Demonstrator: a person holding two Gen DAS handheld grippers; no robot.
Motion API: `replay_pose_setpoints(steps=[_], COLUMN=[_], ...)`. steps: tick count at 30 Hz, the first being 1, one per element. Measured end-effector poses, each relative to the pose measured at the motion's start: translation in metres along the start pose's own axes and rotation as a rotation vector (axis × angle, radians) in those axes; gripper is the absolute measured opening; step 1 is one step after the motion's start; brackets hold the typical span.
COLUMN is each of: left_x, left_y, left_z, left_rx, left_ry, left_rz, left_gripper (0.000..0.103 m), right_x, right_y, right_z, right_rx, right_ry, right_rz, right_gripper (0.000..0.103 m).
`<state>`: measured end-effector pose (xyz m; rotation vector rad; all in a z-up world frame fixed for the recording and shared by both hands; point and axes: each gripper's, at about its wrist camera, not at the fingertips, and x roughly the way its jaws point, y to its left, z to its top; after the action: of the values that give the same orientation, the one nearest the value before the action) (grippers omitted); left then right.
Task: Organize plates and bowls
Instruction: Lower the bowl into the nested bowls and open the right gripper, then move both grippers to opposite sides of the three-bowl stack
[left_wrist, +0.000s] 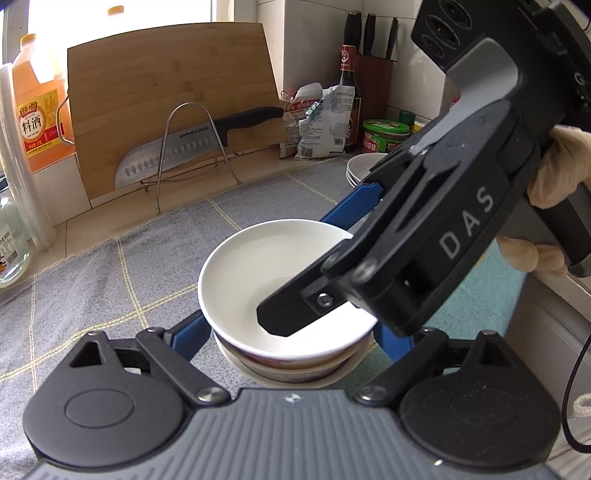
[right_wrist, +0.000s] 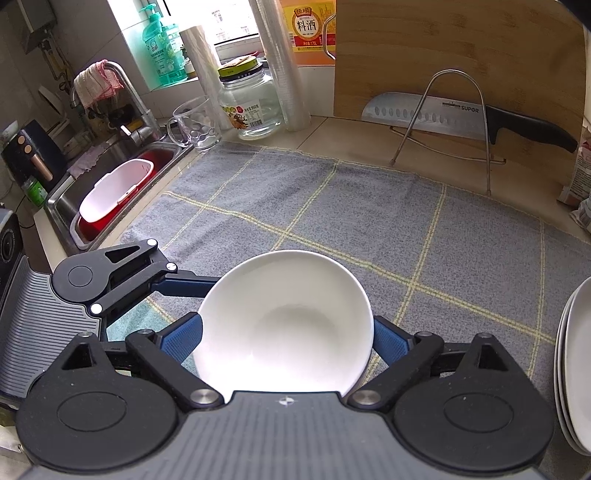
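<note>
Home kitchen: sink (right_wrist: 110, 173), knife (right_wrist: 461, 118)

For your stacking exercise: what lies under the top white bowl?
Under the top bowl sit more nested bowls, showing only their rims. Their insides and exact number are covered.

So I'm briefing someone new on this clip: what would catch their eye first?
The white bowl topping a stack of bowls on the grey checked cloth, with the right gripper open around it and the left gripper flanking the stack. Behind, a big knife rests in a wire rack against a wooden cutting board.
</note>
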<state>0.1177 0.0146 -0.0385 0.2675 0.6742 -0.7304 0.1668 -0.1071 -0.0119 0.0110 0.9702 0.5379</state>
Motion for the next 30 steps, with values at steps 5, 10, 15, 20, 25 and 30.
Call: replay_pose_setpoints(steps=[5,10,15,20,25,30], left_x=[-0.005,-0.013,-0.016,-0.017,-0.016,-0.014], left_y=[0.000,0.001,0.003,0.003,-0.001,-0.009], left_z=[-0.001,-0.004,-0.009,-0.017,-0.020,-0.021], left_rx=[0.000,0.009,0.012,0.003,-0.014,-0.012], left_ry=[-0.002,-0.002,0.019,0.052,0.079,0.103], left_rz=[-0.002,-0.003,0.003,0.027,0.038,0.058], left_gripper=[0.094,0.095,0.095,0.095,0.095,0.095], right_x=[0.000,-0.004,-0.009,-0.020,-0.030,-0.038], right_y=[0.003,0.004,0.006,0.008,0.009,0.005], right_z=[-0.001,-0.003,-0.007,-0.014,-0.027,-0.043], right_rx=[-0.016,-0.026,-0.046,-0.075,-0.115,-0.144], right_ry=[-0.004,-0.014,-0.035,-0.058,-0.068,-0.064], right_rz=[-0.010,-0.014,-0.022,-0.015,-0.025,-0.035], right_gripper=[0.103,0.103,0.103,0.103,0.103,0.103])
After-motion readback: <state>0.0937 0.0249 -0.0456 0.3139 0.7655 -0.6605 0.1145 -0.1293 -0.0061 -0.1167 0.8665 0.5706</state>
